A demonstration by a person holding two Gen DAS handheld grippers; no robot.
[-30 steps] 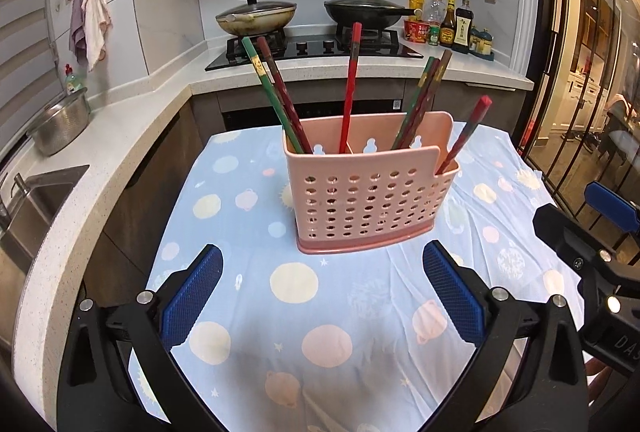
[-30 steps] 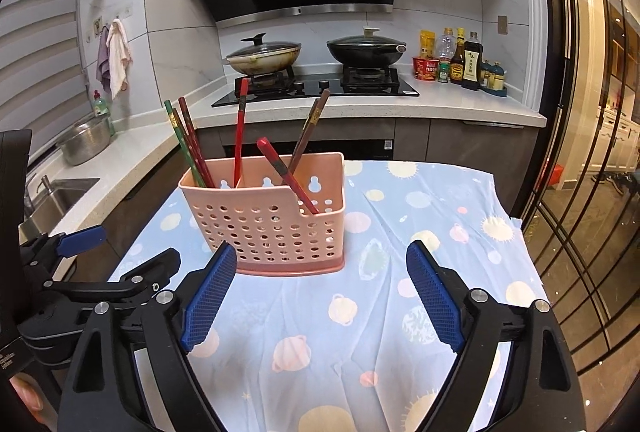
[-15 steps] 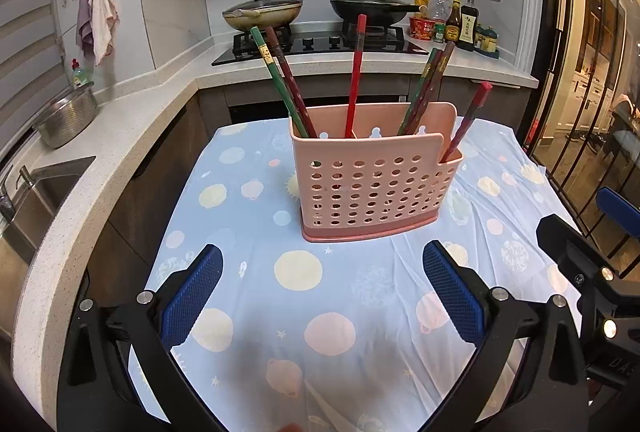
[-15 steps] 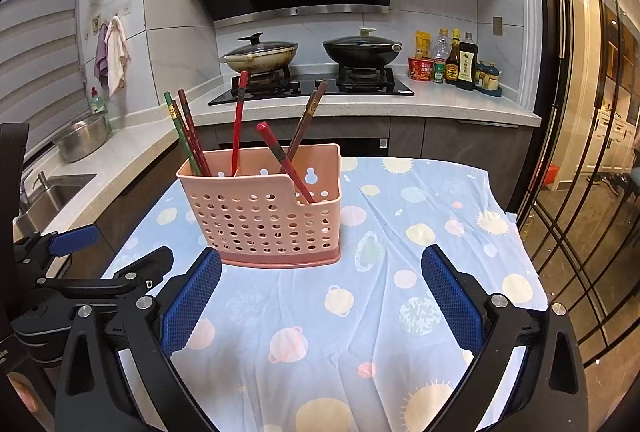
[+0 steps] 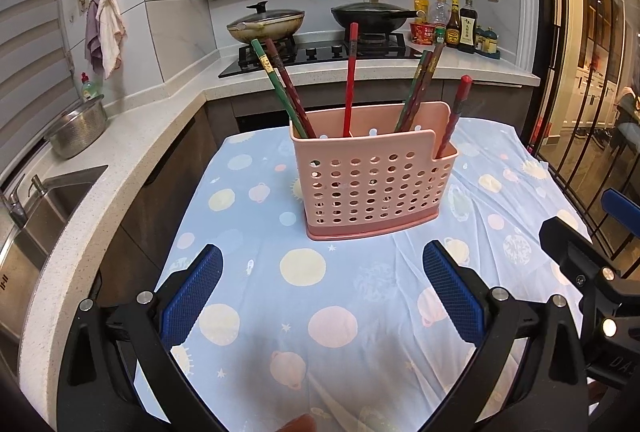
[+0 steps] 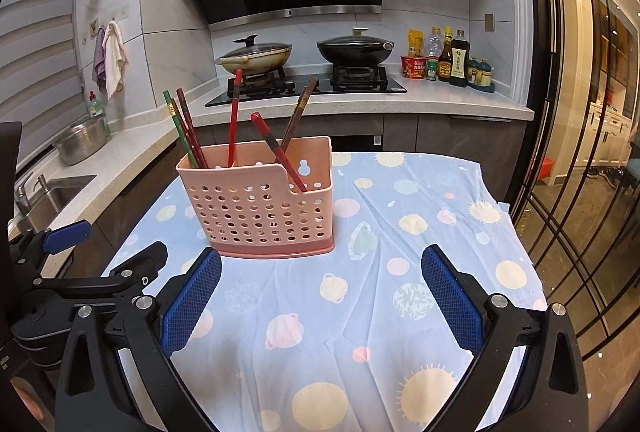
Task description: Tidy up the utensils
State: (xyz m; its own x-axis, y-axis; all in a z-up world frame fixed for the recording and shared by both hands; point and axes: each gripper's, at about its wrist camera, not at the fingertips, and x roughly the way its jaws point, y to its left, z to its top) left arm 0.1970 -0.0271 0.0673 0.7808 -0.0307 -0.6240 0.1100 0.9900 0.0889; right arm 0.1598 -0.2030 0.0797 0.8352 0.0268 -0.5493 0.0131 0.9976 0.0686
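Left wrist view: the left gripper point(image 5: 322, 292) hangs over the tablecloth point(image 5: 340, 296) with jaws wide and nothing between them. The pink caddy point(image 5: 372, 179) stands at twelve o'clock from those jaws, well apart from them, its long side running across the view from nine to three.

All the chopsticks stand in the caddy, handles up. A green-and-maroon pair point(image 5: 282, 87) leans toward eleven o'clock at the left end, one red stick point(image 5: 351, 79) stands almost upright in the middle, a dark pair point(image 5: 420, 87) tilts toward one o'clock, and a lone red stick point(image 5: 454, 115) leans out of the low notch at the right end.

In the right wrist view the right gripper point(image 6: 320, 296) is also spread wide and empty. From it the caddy sits at about eleven o'clock, with the notch end and its red stick on the near side.

None of the chopsticks lies loose on the cloth, so the sorting looks nearly finished or finished. If the stray red stick is to join its upright twin, the right gripper seems the nearer one. Its shaft slants up toward ten o'clock in that view, so the jaws would need to close across that slant, high on the handle.
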